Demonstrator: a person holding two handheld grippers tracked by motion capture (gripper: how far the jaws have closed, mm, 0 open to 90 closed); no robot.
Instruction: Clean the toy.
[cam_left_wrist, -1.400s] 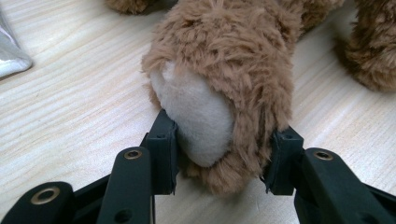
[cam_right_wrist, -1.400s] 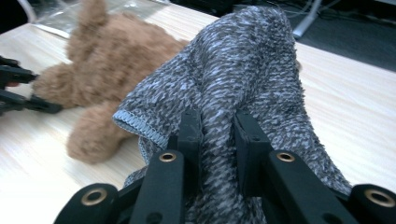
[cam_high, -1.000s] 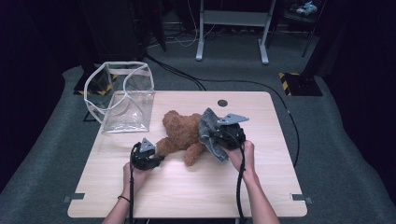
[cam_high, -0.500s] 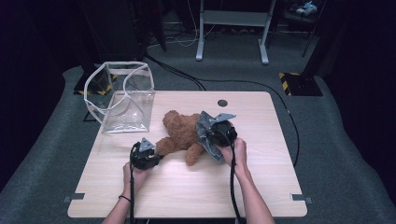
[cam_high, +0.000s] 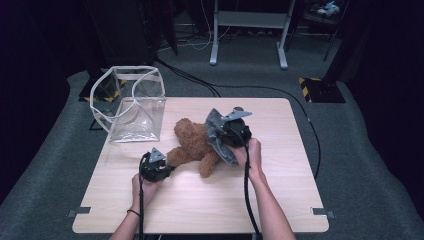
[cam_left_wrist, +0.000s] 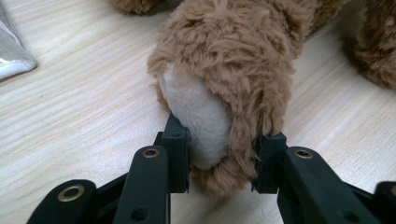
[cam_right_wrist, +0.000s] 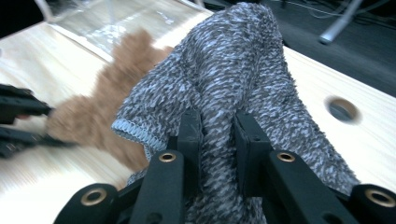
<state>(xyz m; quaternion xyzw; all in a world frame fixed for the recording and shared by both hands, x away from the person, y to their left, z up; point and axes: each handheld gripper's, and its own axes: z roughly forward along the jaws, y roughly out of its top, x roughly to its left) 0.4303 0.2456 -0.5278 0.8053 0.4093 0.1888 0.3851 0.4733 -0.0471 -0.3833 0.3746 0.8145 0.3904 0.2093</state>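
The brown teddy bear (cam_high: 195, 142) lies near the middle of the tabletop (cam_high: 280, 200), one paw pinched between the jaws of the left gripper (cam_left_wrist: 219, 161), which have just been closing on it. The right gripper (cam_right_wrist: 218, 140) has its jaws clamped on a fold of grey knitted garment (cam_right_wrist: 233, 74) held over the bear. To dress it well, I'd keep that paw pinned and slide the knit's opening onto a limb slowly, watching for snagged plush.

Right gripper (cam_right_wrist: 218, 135) pinches grey knit (cam_right_wrist: 233, 74) — bear (cam_right_wrist: 100, 116) behind
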